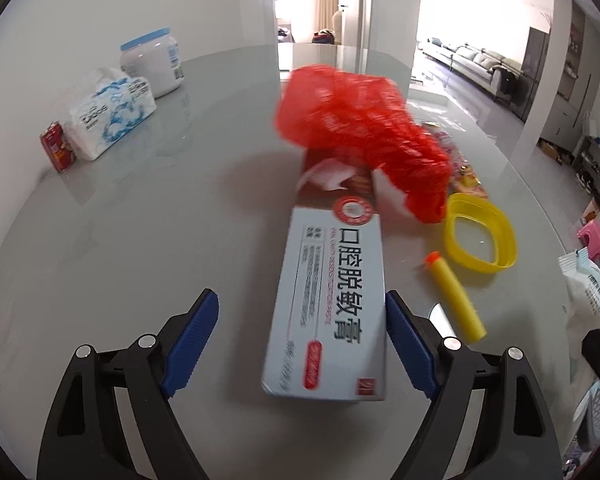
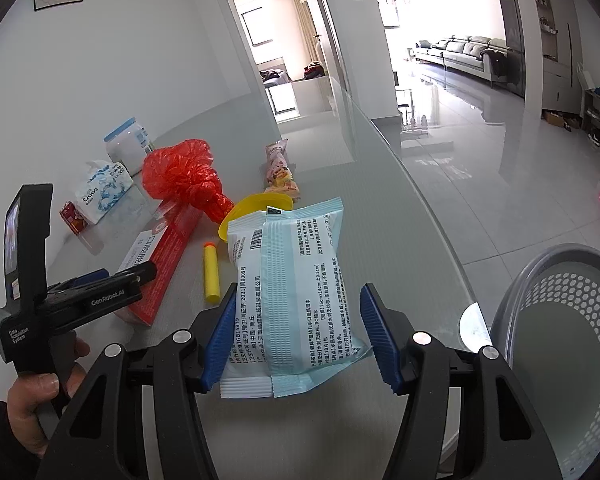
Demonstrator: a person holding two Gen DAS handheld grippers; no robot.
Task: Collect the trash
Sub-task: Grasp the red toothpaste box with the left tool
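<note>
A white and red toothpaste box (image 1: 328, 300) lies on the grey table between the open fingers of my left gripper (image 1: 302, 312); the right finger is close to the box edge, the left one stands apart. A crumpled red plastic bag (image 1: 360, 128) lies on the box's far end. My right gripper (image 2: 298, 312) is open around a pale blue wet-wipes pack (image 2: 296, 284) that rests on the table. The box also shows in the right wrist view (image 2: 160, 264), with the left gripper (image 2: 112, 280) at it.
A yellow foam dart (image 1: 456, 296), a yellow ring (image 1: 480, 236) and a pink snack wrapper (image 2: 280, 172) lie nearby. A tissue pack (image 1: 108, 120), a white jar (image 1: 152, 64) and a red can (image 1: 58, 146) stand at the far left. A grey perforated basket (image 2: 556, 340) stands right of the table edge.
</note>
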